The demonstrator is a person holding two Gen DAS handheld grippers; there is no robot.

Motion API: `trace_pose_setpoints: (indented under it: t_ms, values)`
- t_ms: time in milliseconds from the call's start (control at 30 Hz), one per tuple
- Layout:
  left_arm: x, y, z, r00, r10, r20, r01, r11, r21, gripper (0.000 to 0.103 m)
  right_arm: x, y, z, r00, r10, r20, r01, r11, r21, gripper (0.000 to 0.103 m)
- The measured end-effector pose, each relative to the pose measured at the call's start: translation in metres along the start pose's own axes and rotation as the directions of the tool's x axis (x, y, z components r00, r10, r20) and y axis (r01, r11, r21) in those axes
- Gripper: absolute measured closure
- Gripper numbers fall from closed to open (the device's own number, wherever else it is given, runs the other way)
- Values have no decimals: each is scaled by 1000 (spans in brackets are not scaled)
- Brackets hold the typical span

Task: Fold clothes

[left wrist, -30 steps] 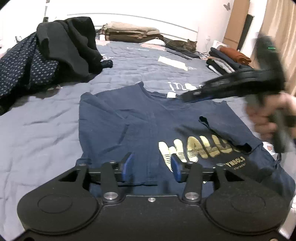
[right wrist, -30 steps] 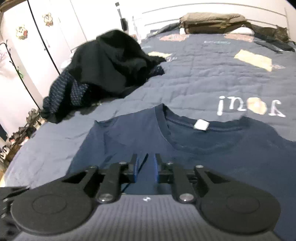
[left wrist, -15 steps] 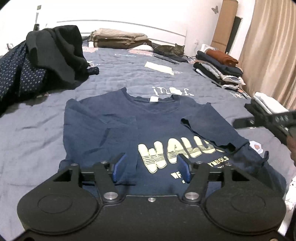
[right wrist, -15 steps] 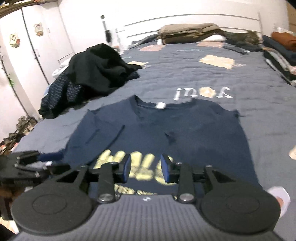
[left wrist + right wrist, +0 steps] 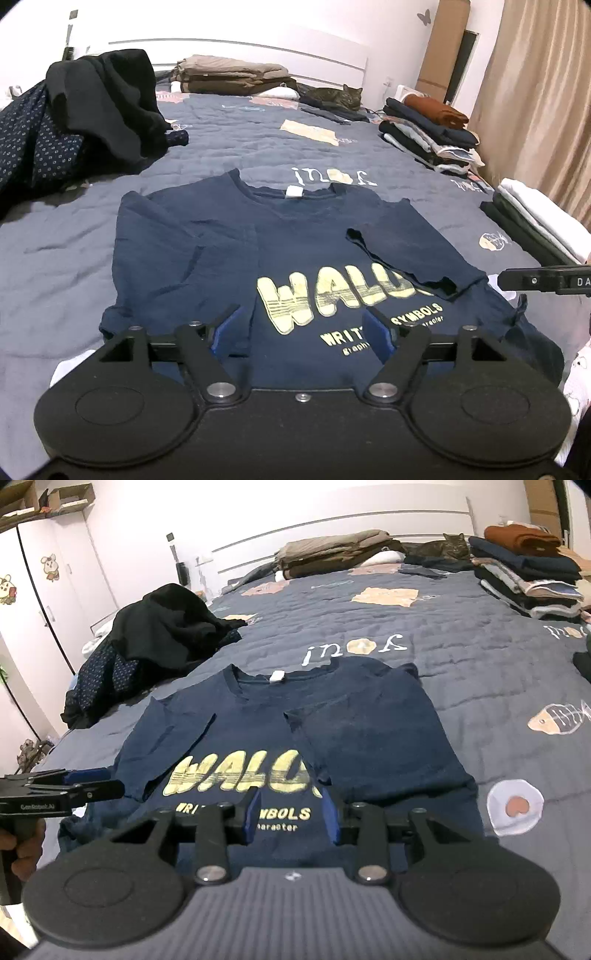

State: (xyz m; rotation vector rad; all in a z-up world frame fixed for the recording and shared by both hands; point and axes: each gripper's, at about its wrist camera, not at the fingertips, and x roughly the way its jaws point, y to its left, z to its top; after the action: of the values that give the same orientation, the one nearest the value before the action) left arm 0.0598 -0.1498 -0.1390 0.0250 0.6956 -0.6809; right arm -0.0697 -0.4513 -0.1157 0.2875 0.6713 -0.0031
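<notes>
One navy T-shirt, two tools.

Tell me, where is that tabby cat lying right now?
The tabby cat lies at the far end of the bed against the white headboard, between the pile of folded brown and beige clothes and the stack of folded dark clothes.

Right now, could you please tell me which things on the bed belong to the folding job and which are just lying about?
In the job:
- navy T-shirt, both sleeves folded in
- left gripper, jaws opening, nothing between them
- right gripper, open

Lying about:
- dark clothes heap
- folded stacks
- cat
- bedspread
</notes>
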Motion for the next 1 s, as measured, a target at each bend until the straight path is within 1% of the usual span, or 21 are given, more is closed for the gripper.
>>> trace_pose_setpoints:
  t_ms: [167, 233, 267, 333, 433, 567, 700, 867, 1000]
  values:
    - [-4, -9, -9, 1000, 6, -7, -6, 1000, 11, 27, -9, -1, -16, 1000, -10, 23, 11, 999, -32, 67]
    - [-8, -11, -12, 1000, 7, -6, -7, 1000, 6, 24, -11, -3, -23, 999, -7, 42, 8, 1000, -25, 66]
    - [-10, -13, -14, 1000, 9, -1, -9, 1000, 3, 24, -12, -3, -26, 999, -5, 47, 6, 1000, -24, 66]
    - [-14, -15, -17, 1000, 15, 4, -15, 1000, 6, 22, -13, -2, -28, 999, 0, 52, 1, 1000, -29, 65]
    - [-20, -18, -21, 999, 32, 21, -32, 999, 6, 18, -16, 3, -28, 998, 3, 63, 2, 998, -67, 64]
    - [-27, -19, -27, 998, 50, 31, -49, 999, -13, 17, -22, 4, -32, 997, 8, 76, -2, 997, -77, 63]
    - [-36, -21, -34, 997, 74, 37, -74, 997, -14, 17, -24, 3, -35, 997, -12, 78, 20, 995, -96, 62]
    - [-49, -27, -41, 995, 90, 50, -90, 996, -15, 17, -31, -7, -28, 995, -4, 103, 8, 999, -47, 61]
    - [-48, -32, -40, 994, 85, 64, -84, 996, -15, 17, -29, -21, -10, 993, 31, 118, -31, 1000, -2, 61]
